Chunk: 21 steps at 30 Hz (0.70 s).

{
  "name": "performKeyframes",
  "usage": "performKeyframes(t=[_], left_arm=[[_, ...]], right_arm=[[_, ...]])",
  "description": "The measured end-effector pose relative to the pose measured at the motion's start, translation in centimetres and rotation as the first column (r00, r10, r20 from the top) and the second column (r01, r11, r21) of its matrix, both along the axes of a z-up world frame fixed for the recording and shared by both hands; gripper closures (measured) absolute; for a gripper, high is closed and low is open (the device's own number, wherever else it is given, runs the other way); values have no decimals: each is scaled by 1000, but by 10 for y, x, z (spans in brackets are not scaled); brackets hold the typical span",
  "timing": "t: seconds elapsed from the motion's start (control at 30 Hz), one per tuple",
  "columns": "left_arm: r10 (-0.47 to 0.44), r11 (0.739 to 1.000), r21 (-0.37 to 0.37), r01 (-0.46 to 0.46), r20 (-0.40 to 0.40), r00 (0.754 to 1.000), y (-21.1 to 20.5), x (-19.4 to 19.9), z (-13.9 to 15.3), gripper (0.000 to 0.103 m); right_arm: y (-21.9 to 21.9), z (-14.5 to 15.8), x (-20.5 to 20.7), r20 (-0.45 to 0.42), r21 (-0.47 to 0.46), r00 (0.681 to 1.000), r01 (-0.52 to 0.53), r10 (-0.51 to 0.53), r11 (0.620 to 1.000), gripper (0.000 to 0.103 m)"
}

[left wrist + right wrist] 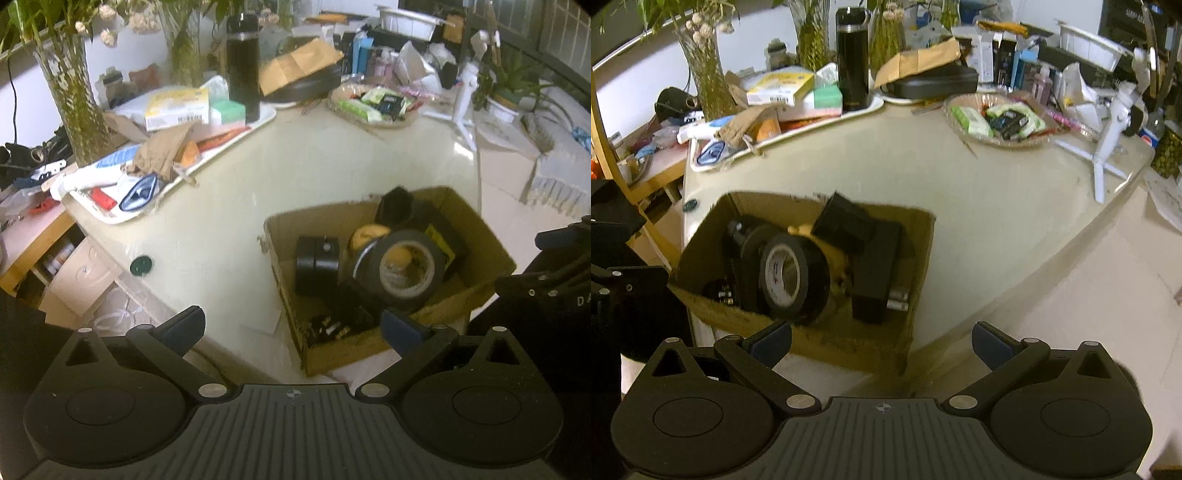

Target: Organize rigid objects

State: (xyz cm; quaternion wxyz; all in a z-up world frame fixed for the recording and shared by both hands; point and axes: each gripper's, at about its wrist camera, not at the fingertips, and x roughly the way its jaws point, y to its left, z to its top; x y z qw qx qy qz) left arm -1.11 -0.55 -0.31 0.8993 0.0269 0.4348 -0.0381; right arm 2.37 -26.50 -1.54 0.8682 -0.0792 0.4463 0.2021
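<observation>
**Box filled, both grippers empty**

Cluttered cream table (229, 192) carries one open brown cardboard box (923, 258) near its front edge, holding one black tape roll (792, 277), one yellow tape measure (367, 236) and several black blocks. Left gripper (291, 326) and right gripper (881, 341) hover with jaws wide, gripping nothing. Likely next: fetch another rigid item, should any remain.

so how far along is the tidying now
Done: the cardboard box already holds a tape roll and several black parts. In hand: nothing; the left gripper and right gripper are both open and empty. Left: the cluttered tray looks unsorted.
</observation>
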Motion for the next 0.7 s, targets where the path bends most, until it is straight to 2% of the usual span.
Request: performKeyframes(t=[0.27, 0.7], left_arm=[[13, 1000, 8, -13, -68, 998, -1, 0, -9, 0], [6, 1000, 17, -4, -94, 996, -2, 0, -10, 0]], right_arm=[[2, -10, -6, -16, -31, 1000, -4, 4, 1000, 0], [1, -12, -5, -31, -32, 999, 6, -7, 999, 0]])
